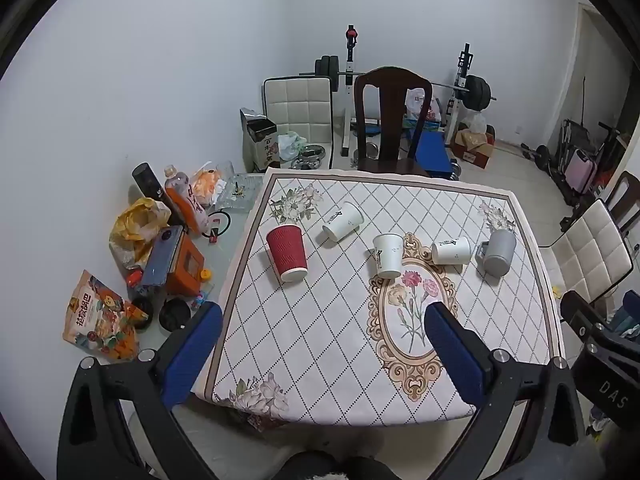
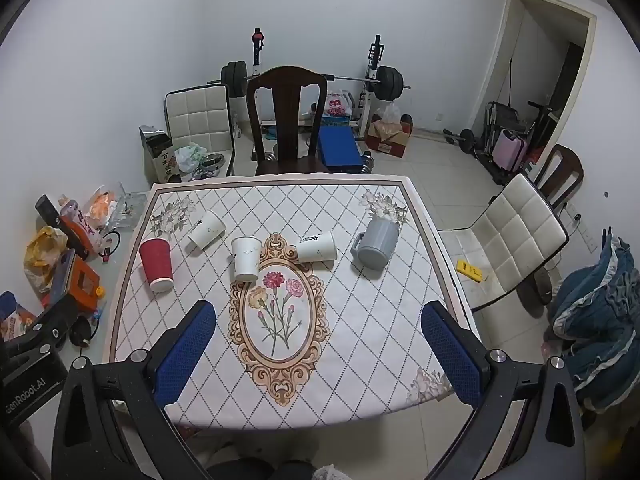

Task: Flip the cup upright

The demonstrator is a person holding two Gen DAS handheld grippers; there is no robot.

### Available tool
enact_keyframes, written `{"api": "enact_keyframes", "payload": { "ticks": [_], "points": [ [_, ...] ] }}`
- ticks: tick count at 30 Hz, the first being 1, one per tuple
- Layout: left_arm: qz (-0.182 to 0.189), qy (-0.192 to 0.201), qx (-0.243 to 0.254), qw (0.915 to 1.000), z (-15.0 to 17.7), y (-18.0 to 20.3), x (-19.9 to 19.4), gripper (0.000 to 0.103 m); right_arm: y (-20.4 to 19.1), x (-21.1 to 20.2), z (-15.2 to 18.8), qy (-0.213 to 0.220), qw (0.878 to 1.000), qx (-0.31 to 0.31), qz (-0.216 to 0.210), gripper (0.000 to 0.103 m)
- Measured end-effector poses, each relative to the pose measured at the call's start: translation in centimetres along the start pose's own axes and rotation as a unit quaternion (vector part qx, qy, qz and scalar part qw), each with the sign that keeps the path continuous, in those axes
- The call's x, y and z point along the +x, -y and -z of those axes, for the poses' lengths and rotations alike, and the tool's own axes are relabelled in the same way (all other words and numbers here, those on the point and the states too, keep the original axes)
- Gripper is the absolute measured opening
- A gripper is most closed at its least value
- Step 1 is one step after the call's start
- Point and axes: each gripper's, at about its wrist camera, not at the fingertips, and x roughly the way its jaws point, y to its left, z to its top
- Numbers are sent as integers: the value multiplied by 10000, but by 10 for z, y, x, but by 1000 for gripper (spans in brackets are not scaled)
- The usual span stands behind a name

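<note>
Five cups sit in a row across the bench: a red cup, three white paper cups and a grey mug, none upright. Both the left gripper and right gripper hover above the near edge, fingers spread wide, holding nothing.

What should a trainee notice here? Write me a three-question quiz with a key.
1. How many white paper cups are on the tablecloth?
2. True or false: the left gripper grips the red cup.
3. Which item ends the row on the right? A) red cup B) grey mug C) white paper cup
Key: 1) three; 2) false, the left gripper is open and empty; 3) B.
</note>
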Motion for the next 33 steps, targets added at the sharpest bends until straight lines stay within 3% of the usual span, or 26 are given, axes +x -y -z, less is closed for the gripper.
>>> {"api": "enact_keyframes", "payload": {
  "ticks": [33],
  "points": [
    [-15,-31,15,10000,7,-4,-2,103,4,-2,-4,31,10000,-73,7,103]
  ]
}}
